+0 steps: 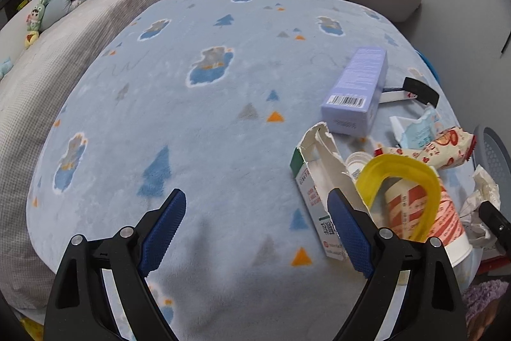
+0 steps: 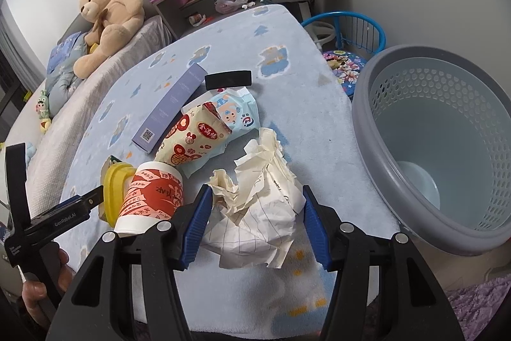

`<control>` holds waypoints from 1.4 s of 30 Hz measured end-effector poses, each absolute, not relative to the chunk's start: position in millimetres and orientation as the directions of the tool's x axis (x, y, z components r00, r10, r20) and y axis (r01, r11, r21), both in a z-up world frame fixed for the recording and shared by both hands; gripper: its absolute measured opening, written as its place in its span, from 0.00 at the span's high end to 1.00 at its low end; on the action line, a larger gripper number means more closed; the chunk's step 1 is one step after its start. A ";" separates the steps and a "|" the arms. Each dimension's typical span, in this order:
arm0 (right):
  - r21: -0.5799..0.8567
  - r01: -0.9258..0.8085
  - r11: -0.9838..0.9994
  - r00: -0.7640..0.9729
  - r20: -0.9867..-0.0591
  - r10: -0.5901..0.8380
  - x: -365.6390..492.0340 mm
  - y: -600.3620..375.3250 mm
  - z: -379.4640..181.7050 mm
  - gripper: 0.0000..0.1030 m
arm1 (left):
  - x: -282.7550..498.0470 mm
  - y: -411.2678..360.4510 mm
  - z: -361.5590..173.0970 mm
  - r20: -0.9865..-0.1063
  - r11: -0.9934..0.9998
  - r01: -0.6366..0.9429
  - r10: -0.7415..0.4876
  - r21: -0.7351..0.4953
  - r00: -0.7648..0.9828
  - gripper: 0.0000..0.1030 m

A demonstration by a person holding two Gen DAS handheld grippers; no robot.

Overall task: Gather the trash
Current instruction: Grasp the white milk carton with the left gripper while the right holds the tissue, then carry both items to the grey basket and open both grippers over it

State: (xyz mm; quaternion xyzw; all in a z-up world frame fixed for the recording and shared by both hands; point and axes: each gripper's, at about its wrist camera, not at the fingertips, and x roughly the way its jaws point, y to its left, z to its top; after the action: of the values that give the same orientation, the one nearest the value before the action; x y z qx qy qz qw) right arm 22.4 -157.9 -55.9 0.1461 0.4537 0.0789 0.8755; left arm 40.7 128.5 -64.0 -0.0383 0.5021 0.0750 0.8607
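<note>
A crumpled wad of lined paper (image 2: 258, 206) is pinched between the ribbed blue pads of the right hand-held gripper (image 2: 257, 226), on the fleecy blue blanket (image 2: 287, 91) beside a perforated grey plastic basket (image 2: 440, 149). The left hand-held gripper (image 1: 257, 232) is spread, empty, near a torn carton (image 1: 314, 178).

Grey perforated plastic basket (image 2: 424, 130): right side cut off by frame edge.
White torn carton (image 1: 314, 181): lower part hidden behind fingers (image 1: 349, 232).
</note>
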 end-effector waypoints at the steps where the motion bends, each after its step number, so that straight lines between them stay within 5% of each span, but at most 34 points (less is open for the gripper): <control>1: 0.327 -0.006 0.945 0.576 -0.771 0.270 22.5 -157.9 -55.9 0.47 | 41.2 129.2 -66.8 -0.874 0.986 -0.169 0.088 0.007 0.478 0.16; 9: 0.326 0.001 0.945 0.577 -0.772 0.266 22.2 -157.5 -57.6 0.47 | 47.7 115.2 -71.5 -0.863 0.993 -0.116 0.053 -0.007 0.502 0.20; 16: 0.327 0.001 0.945 0.579 -0.770 0.267 21.8 -157.4 -58.2 0.47 | 51.6 116.2 -78.8 -0.881 0.994 -0.081 -0.025 -0.071 0.473 0.88; 19: 0.329 -0.003 0.944 0.580 -0.768 0.270 22.3 -156.8 -58.7 0.47 | 50.2 120.2 -75.5 -0.874 0.994 -0.082 -0.028 -0.077 0.485 0.98; 42: 0.382 0.015 0.924 0.620 -0.728 0.291 13.8 -184.5 -39.1 0.47 | 41.1 93.0 4.9 -0.772 0.997 -0.007 -0.056 -0.078 0.633 0.99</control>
State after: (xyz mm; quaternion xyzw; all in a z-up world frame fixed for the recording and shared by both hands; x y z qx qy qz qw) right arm 13.8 -184.5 -39.1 0.1785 0.4286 0.0784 0.8822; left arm 41.1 93.0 4.9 -0.0367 0.4279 -0.0136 0.9030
